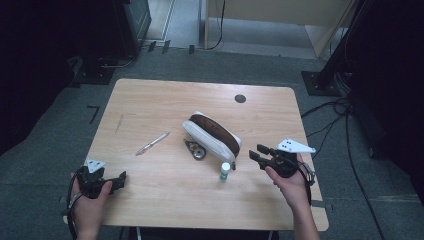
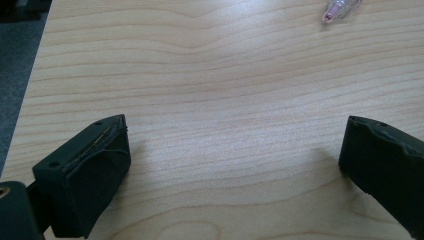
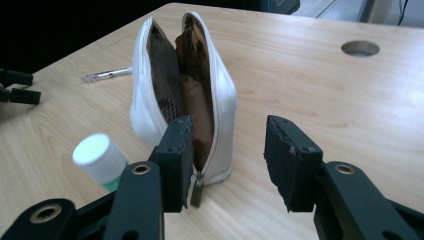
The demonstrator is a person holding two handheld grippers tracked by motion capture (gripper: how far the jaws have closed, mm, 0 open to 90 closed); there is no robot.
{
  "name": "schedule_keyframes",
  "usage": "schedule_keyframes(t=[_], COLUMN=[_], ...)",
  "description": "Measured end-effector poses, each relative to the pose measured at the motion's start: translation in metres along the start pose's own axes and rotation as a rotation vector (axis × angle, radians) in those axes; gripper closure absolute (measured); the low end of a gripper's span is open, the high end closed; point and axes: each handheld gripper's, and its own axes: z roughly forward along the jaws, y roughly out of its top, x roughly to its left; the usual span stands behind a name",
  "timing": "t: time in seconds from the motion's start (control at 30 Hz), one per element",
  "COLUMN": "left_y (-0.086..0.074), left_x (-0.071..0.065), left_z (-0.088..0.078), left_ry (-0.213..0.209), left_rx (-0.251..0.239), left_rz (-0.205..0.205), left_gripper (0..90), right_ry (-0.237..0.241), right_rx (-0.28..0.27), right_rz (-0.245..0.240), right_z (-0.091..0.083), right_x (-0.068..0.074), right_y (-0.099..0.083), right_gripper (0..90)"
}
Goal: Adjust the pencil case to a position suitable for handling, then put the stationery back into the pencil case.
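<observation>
Right of centre in the high view, my right gripper [image 1: 256, 153] holds its fingers part-open and empty just beside the small bottle [image 1: 225, 171]. One careless sweep could topple it or nudge the open pouch [image 1: 212, 132]. My left gripper [image 1: 121, 177] sits wide open.

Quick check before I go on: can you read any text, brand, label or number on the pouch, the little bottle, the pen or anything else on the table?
No readable text anywhere.
White zipped pouch with brown lining: no print visible.
Small white-capped bottle with green body: no label can be made out.
Clear pinkish pen: too small to show any print.
Small round metal item beside the pouch: too small and blurred.
</observation>
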Motion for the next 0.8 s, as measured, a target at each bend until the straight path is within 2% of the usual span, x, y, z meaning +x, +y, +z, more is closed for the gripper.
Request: schedule_keyframes(t=[0.1,0.23,0.3,0.33,0.63,0.8], left_y=[0.000,0.000,0.000,0.000,0.000,0.002], left_x=[0.000,0.000,0.000,0.000,0.000,-0.001], left_z=[0.000,0.000,0.000,0.000,0.000,0.002], left_ry=[0.000,0.000,0.000,0.000,0.000,-0.003], left_rx=[0.000,0.000,0.000,0.000,0.000,-0.001], left_rz=[0.000,0.000,0.000,0.000,0.000,0.003], left_gripper=[0.2,0.2,0.2,0.2,0.2,0.2], right_ry=[0.004,0.027,0.069,0.080,0.159,0.182], right_rx=[0.021,0.024,0.033,0.044,0.047,0.051], right_rz=[0.004,0.009,0.005,-0.011,-0.036,-0.051], right_z=[-0.004,-0.006,-0.006,-0.006,-0.002,0.002], right_x=[0.002,0.004,0.007,0.010,0.023,0.034], right_y=[-0.019,-0.030,-0.036,-0.038,-0.044,-0.043], right_gripper=[55.3,55.7,55.5,55.2,55.2,54.8])
